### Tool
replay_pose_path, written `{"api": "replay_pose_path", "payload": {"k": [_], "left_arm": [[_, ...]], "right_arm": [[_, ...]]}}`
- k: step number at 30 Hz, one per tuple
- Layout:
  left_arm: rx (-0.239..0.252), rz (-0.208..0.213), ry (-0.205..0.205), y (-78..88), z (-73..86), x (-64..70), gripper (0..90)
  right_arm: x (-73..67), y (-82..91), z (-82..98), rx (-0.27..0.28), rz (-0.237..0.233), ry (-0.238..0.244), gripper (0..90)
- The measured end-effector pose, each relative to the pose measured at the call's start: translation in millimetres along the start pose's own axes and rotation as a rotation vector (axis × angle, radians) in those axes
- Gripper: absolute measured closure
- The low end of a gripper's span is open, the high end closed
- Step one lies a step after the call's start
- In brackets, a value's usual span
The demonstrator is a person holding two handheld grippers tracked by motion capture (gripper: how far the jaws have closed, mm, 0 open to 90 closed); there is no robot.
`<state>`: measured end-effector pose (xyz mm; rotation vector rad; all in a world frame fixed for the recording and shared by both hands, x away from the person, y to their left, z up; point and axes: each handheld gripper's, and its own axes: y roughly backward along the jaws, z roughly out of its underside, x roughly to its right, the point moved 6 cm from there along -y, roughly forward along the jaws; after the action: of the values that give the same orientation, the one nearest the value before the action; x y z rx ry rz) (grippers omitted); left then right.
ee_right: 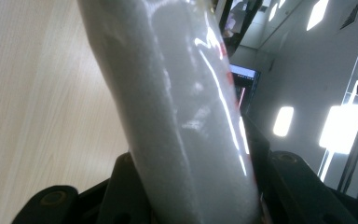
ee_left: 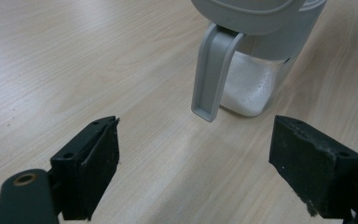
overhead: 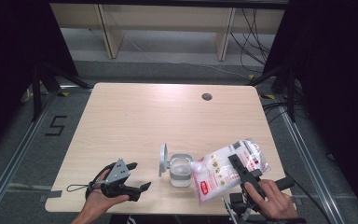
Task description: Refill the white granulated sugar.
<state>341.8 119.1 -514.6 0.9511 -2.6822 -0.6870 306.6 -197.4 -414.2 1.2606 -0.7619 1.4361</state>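
Note:
A clear jar [overhead: 180, 171] with a grey rim and a flipped-open grey lid [overhead: 162, 159] stands near the table's front edge; white grains lie in its bottom [ee_left: 249, 88]. My right gripper [overhead: 240, 169] is shut on a plastic bag of white grains [overhead: 223, 170] with red print, tilted so that its corner spout [overhead: 196, 164] sits over the jar's mouth. In the right gripper view the bag [ee_right: 177, 116] stands between both jaws. My left gripper [overhead: 137, 176] rests on the table left of the jar, open, its pads [ee_left: 98, 165] wide apart with nothing between them.
The wooden table [overhead: 135, 116] has a round cable hole [overhead: 207, 97] at the back right. Black stands and cables flank the table on the floor. The jar's lid hinge arm [ee_left: 212, 74] hangs toward the left gripper.

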Motion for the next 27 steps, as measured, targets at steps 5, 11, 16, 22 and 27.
{"api": "replay_pose_path", "payload": {"k": [5,11,16,22,27], "left_arm": [[0.0,0.0,-0.001,-0.1,0.0,0.2,15.6],[0.001,-0.001,-0.007,-0.3,-0.1,0.3,15.6],[0.001,0.0,-0.006,-0.4,-0.1,0.2,15.6],[0.001,0.0,-0.006,-0.3,-0.2,0.2,15.6],[0.001,0.0,-0.006,-0.1,-0.2,0.0,15.6]], "right_arm": [[0.3,0.9,-4.1,0.01,0.003,-0.009,64.8],[1.1,-3.0,-8.2,0.025,0.003,0.004,64.9],[-0.3,-7.6,-7.1,0.029,0.006,0.006,64.9],[-1.9,-7.0,-1.7,0.013,-0.003,0.005,65.0],[-2.9,-4.4,0.8,0.003,-0.005,-0.009,65.0]]}}
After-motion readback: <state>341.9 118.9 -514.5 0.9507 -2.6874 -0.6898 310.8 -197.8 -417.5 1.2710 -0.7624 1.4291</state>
